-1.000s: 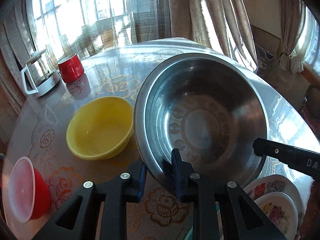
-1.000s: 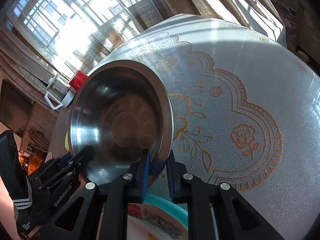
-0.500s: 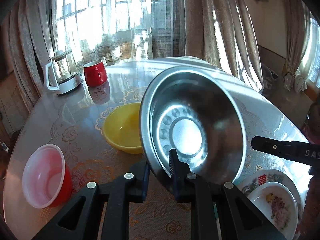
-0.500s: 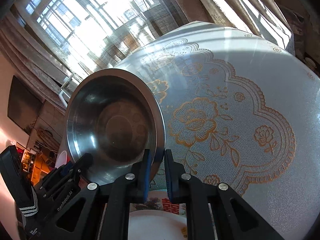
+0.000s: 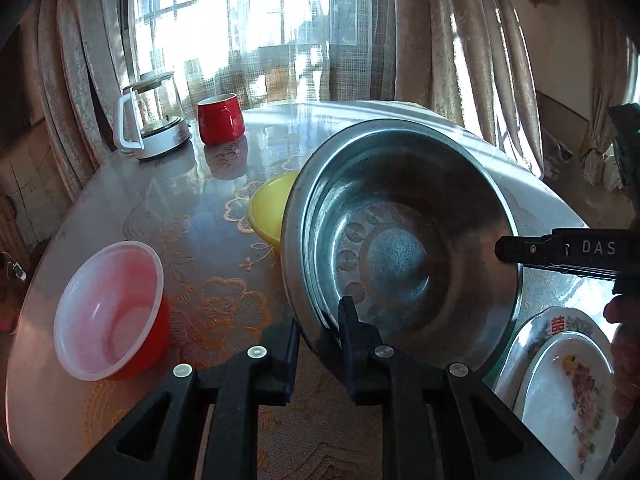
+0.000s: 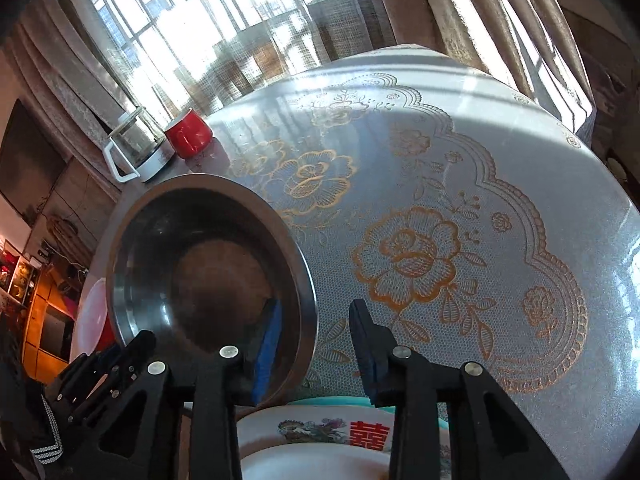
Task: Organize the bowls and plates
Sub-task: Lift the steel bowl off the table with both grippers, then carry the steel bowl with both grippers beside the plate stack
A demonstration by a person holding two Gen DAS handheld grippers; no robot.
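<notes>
The round tabletop (image 6: pixel 500 152) spreads out in front of me under a lace-patterned cover with gold flowers, with curtains (image 5: pixel 448 40) and a bright window behind it. The biggest thing I hold is the steel bowl (image 5: pixel 404 248), tilted up on its edge so its inside faces my left camera. My left tongs (image 5: pixel 318 340) are clamped on its near rim, one finger inside the bowl and one outside. My right tongs (image 6: pixel 314 336) stand apart: one finger reaches inside the bowl's rim and the other hangs outside it, with a clear gap to the metal on that side.

Low at the right of the left view lies a stack of plates (image 5: pixel 568 380), a white flowered one on top of a larger one with a red character, and a teal rim shows under them in the right view. Near the left edge of the tabletop sits a red bowl (image 5: pixel 110 312) with a pale inside. A yellow bowl (image 5: pixel 270 208) peeks out from behind the steel bowl. At the far edge by the window a glass kettle (image 5: pixel 150 122) with a white handle stands just beside a red mug (image 5: pixel 220 122).
</notes>
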